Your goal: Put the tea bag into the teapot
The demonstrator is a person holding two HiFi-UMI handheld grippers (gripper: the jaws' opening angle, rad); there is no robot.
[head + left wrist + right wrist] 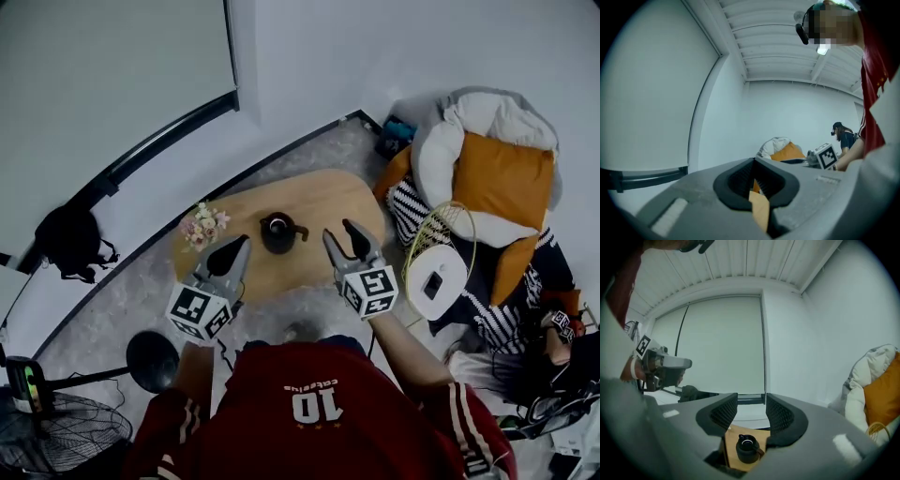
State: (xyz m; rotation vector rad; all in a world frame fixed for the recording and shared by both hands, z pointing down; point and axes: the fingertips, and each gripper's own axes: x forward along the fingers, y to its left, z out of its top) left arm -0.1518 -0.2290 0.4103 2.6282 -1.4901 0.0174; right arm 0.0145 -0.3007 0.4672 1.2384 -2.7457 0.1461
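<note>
The wooden counter (328, 202) holds the teapot (279, 232), centred ahead of you. Your left claw (239, 244) is pressed together and your right claw (339, 231) is spread, likely readying a pickup. No tea bag shows.

Your wooden tabletop (323, 202) carries 1 pink flower bunch (203, 226) at its left end. To your right sit an orange cushion (502, 178) and a white round stool (437, 275). To your left are a black bag (67, 240) and a fan (58, 436).
</note>
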